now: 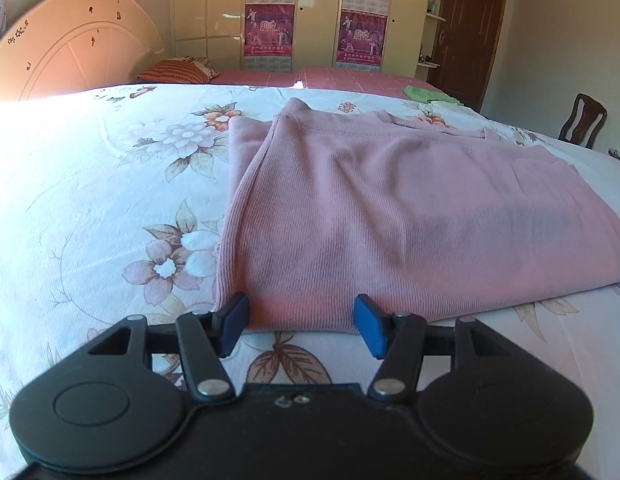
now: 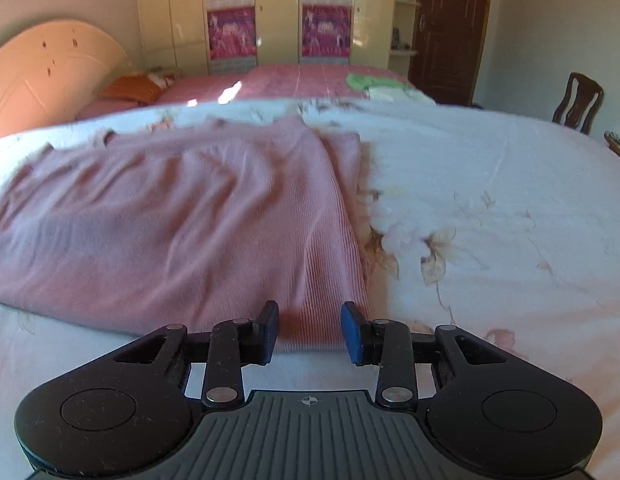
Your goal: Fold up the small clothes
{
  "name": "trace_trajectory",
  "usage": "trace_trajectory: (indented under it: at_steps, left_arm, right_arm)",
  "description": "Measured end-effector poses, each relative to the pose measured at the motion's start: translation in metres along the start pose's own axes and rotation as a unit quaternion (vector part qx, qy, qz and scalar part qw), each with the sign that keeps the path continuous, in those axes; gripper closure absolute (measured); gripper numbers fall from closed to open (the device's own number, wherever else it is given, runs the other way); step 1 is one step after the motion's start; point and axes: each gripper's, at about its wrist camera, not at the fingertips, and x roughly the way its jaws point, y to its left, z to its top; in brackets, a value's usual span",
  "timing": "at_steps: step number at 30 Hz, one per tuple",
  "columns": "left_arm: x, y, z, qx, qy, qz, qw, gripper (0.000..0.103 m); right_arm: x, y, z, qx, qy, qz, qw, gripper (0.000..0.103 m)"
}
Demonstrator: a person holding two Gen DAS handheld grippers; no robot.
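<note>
A pink ribbed garment (image 1: 389, 208) lies flat on the floral bedsheet (image 1: 90, 200), with its side parts folded inward. My left gripper (image 1: 302, 322) is open at the garment's near left corner, its blue pads (image 1: 234, 320) either side of the hem. In the right wrist view the same garment (image 2: 182, 220) lies to the left, slightly blurred. My right gripper (image 2: 310, 330) is open at the garment's near right corner, with the hem between its pads (image 2: 351, 330). Neither gripper holds anything.
A second bed with a pink cover (image 1: 341, 76) lies beyond, with a green cloth (image 1: 427, 94) and a striped pillow (image 1: 178, 70) on it. A headboard (image 1: 70, 48) stands at left, a wardrobe (image 1: 310, 12) behind, a wooden chair (image 1: 581, 122) at right.
</note>
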Motion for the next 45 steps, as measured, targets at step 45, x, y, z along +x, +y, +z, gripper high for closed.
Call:
trace_trajectory:
  at_steps: [45]
  left_arm:
    - [0.012, -0.008, 0.027, -0.138, -0.037, -0.141, 0.9796, 0.047]
  right_arm:
    - [0.030, 0.093, 0.068, -0.041, -0.028, 0.142, 0.989, 0.101]
